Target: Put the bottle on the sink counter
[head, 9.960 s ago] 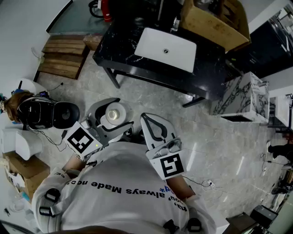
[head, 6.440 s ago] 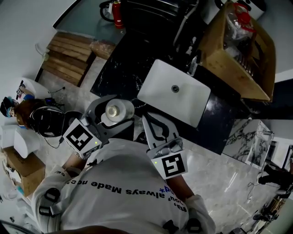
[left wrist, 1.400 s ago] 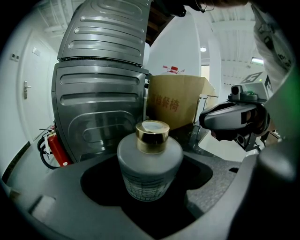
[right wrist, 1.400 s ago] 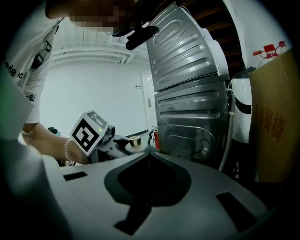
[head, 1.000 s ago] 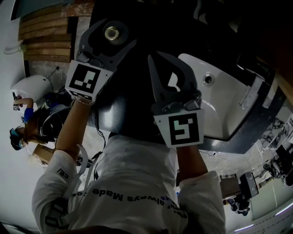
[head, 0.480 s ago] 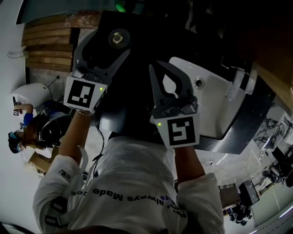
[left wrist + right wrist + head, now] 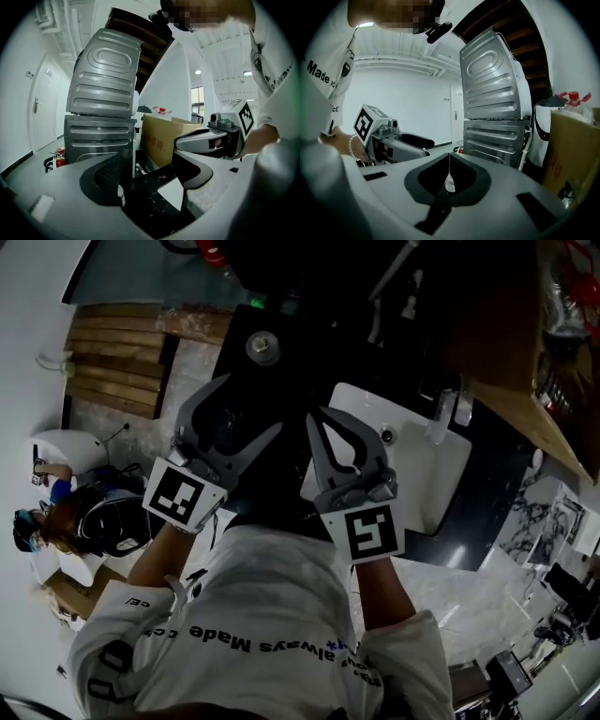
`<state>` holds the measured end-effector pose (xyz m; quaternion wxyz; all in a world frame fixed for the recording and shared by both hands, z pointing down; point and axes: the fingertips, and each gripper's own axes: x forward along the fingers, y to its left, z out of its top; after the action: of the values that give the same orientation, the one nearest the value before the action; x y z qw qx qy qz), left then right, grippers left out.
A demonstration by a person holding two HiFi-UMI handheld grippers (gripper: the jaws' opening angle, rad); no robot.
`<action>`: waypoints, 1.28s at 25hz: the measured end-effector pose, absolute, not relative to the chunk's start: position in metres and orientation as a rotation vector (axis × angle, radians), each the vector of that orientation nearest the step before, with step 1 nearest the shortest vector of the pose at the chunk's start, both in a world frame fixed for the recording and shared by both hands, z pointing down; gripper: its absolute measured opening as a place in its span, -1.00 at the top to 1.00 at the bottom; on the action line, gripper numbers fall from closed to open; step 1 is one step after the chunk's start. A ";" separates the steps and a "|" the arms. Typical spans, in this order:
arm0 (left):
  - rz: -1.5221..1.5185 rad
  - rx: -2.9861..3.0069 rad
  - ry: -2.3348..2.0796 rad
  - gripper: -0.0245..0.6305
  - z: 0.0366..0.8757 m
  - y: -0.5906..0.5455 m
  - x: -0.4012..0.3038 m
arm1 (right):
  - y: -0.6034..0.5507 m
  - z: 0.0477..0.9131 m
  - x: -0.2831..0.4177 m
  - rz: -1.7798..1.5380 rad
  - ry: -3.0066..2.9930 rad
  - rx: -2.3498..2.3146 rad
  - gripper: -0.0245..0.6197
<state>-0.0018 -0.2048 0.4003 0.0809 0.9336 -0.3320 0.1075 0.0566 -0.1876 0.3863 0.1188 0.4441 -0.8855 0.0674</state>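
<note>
left gripper (image 7: 249, 404) jaws wide apart, empty | right gripper (image 7: 319, 418) jaws closed on nothing | bottle (image 7: 263, 346) upright on sink counter (image 7: 281, 376) at left gripper's 12 o'clock, apart | step: placement looks done | next: draw clear without nudging it

Head view looks steeply down on the white basin (image 7: 427, 488). Both gripper views face level, sharing the ribbed metal panels (image 7: 103, 93).

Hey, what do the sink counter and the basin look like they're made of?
Sink counter: likely polished black marble or similar stone, going by faint white veining on dark. Basin: smooth uniform white, probably glazed ceramic, though resin is possible.
</note>
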 end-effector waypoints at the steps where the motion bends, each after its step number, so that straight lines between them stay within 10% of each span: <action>1: 0.310 2.790 -0.980 -0.14 0.393 -0.197 0.000 | -0.183 0.377 0.057 0.182 -2.599 1.297 0.90; 7: 0.237 2.802 -0.971 -0.03 0.348 -0.159 0.005 | -0.149 0.332 0.055 0.134 -2.626 1.270 0.90; 14: 0.195 2.888 -0.987 0.91 0.301 -0.124 0.006 | -0.114 0.294 0.057 0.093 -2.657 1.284 0.90; 32: 0.090 2.942 -0.875 0.92 0.249 -0.070 0.032 | -0.058 0.249 0.065 0.033 -2.653 1.323 0.90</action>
<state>0.0324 -0.0702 0.2486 0.0352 0.9575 -0.2848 0.0291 0.0646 -0.0577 0.2489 0.0884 0.4445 -0.8914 0.0109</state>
